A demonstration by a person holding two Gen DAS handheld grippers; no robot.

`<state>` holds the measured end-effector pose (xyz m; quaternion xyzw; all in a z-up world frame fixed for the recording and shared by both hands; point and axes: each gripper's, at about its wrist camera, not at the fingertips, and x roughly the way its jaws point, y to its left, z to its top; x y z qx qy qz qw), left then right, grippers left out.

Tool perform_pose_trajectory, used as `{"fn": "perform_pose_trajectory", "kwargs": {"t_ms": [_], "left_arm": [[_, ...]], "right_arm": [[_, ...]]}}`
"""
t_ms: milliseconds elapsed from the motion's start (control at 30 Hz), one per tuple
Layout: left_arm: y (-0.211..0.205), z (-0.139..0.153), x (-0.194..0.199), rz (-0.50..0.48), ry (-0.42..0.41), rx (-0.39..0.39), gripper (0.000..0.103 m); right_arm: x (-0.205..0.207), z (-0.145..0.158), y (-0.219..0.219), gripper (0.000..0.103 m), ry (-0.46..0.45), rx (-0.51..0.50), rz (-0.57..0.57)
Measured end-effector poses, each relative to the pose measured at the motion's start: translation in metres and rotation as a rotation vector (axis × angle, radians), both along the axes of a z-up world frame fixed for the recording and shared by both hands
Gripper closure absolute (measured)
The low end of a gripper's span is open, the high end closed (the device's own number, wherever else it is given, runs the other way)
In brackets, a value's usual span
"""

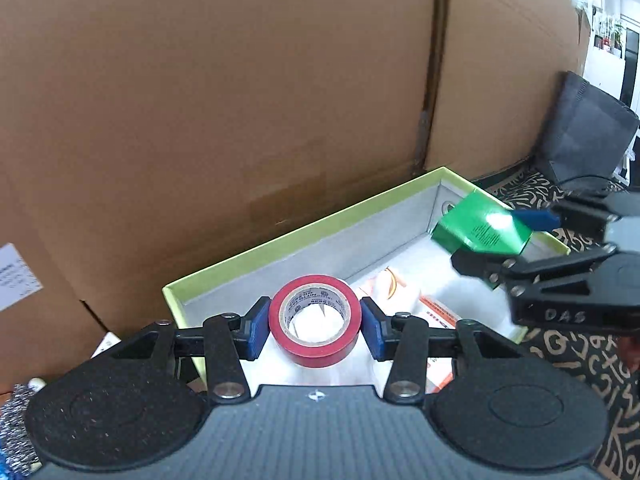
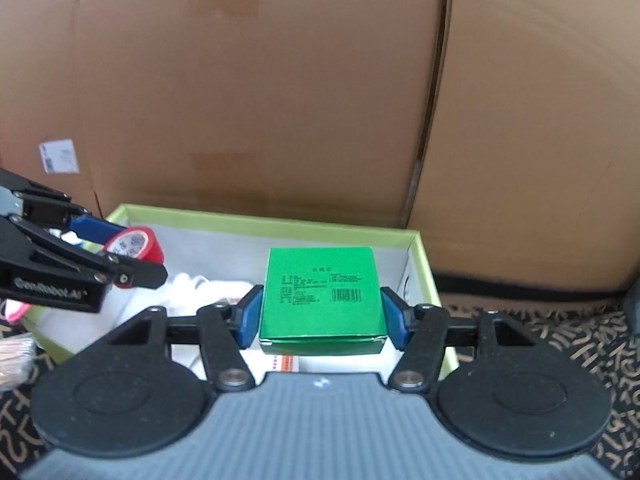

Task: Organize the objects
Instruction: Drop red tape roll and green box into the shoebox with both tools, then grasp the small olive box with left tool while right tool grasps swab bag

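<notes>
Left wrist view: you are holding the red tape roll (image 1: 316, 350) between the blue pads of your left claw (image 1: 315, 326), both pads touching its sides, above the near-left end of the lime-rimmed box (image 1: 280, 240). Right wrist view: your right claw (image 2: 322, 312) is gripping the green carton (image 2: 322, 296), printed face up, above the right half of that box. White packets (image 1: 400, 292) are lying inside. Cardboard sheets (image 1: 240, 100) are standing behind, and patterned cloth (image 2: 540, 340) is lying beside.
</notes>
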<state>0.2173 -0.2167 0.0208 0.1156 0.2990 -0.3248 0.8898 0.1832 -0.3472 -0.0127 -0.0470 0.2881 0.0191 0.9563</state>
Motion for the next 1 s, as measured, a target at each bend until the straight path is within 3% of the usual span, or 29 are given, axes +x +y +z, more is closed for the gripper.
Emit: {"fn": "perform_pose_trajectory", "kwargs": {"t_ms": [33, 67, 100, 167, 233, 400, 600, 767, 900, 1000], "left_arm": [[-0.001, -0.002, 0.002, 0.004, -0.002, -0.008, 0.037], [-0.002, -0.002, 0.004, 0.014, -0.007, -0.012, 0.018], [0.001, -0.003, 0.005, 0.035, -0.024, -0.015, 0.011], [0.002, -0.004, 0.002, 0.071, -0.065, -0.013, 0.011], [0.007, -0.001, 0.000, 0.079, -0.068, -0.006, 0.011], [0.045, 0.027, -0.027, 0.090, -0.095, -0.143, 0.010], [0.108, 0.052, -0.090, 0.149, -0.143, -0.258, 0.004], [0.153, 0.047, -0.133, 0.211, -0.176, -0.249, 0.004], [0.185, 0.026, -0.153, 0.300, -0.144, -0.224, 0.004], [0.214, 0.000, -0.159, 0.355, -0.089, -0.218, 0.004]], "right_arm": [[0.005, -0.005, -0.001, 0.043, 0.011, 0.000, -0.001], [0.008, -0.010, -0.006, 0.042, 0.026, 0.005, 0.001], [0.011, -0.016, -0.008, 0.034, 0.042, 0.015, -0.001], [0.011, -0.022, -0.007, 0.024, 0.060, 0.016, -0.012], [0.004, -0.019, -0.003, 0.022, 0.049, 0.002, 0.006], [-0.038, 0.020, 0.007, 0.001, -0.114, -0.011, 0.026], [-0.107, 0.060, 0.037, 0.000, -0.296, -0.021, 0.128], [-0.154, 0.064, 0.070, 0.000, -0.387, -0.021, 0.209], [-0.177, 0.051, 0.096, 0.000, -0.351, 0.044, 0.329], [-0.181, 0.033, 0.115, 0.000, -0.263, 0.099, 0.383]]}}
